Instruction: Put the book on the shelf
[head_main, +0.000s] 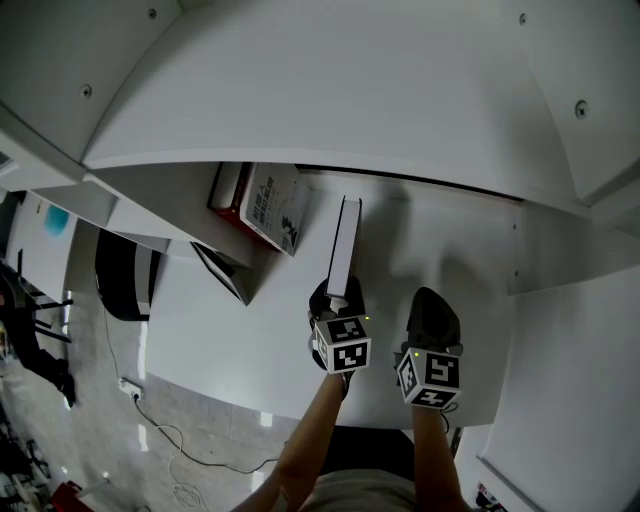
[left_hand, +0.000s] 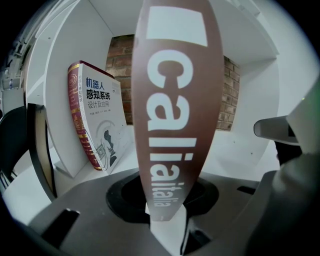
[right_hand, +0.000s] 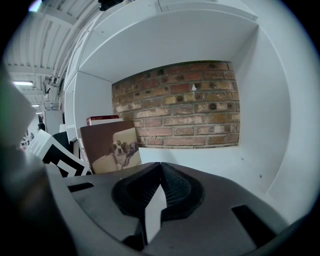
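A thin brown book (head_main: 343, 245) stands upright on the white shelf board (head_main: 450, 250), spine toward me. My left gripper (head_main: 338, 297) is shut on its lower spine; in the left gripper view the brown spine with white lettering (left_hand: 175, 110) rises from between the jaws of that gripper (left_hand: 167, 220). From the right gripper view the book's cover with a dog picture (right_hand: 110, 150) shows at the left. My right gripper (head_main: 432, 310) rests just right of the book, its jaws (right_hand: 155, 200) shut with nothing between them.
A red-and-white book (head_main: 270, 205) leans against the left wall of the compartment, and a thin black panel (head_main: 222, 270) stands in front of it. A brick wall (right_hand: 185, 110) closes the back. White shelf side walls stand left and right (right_hand: 270, 125). A black chair (head_main: 125, 275) is at lower left.
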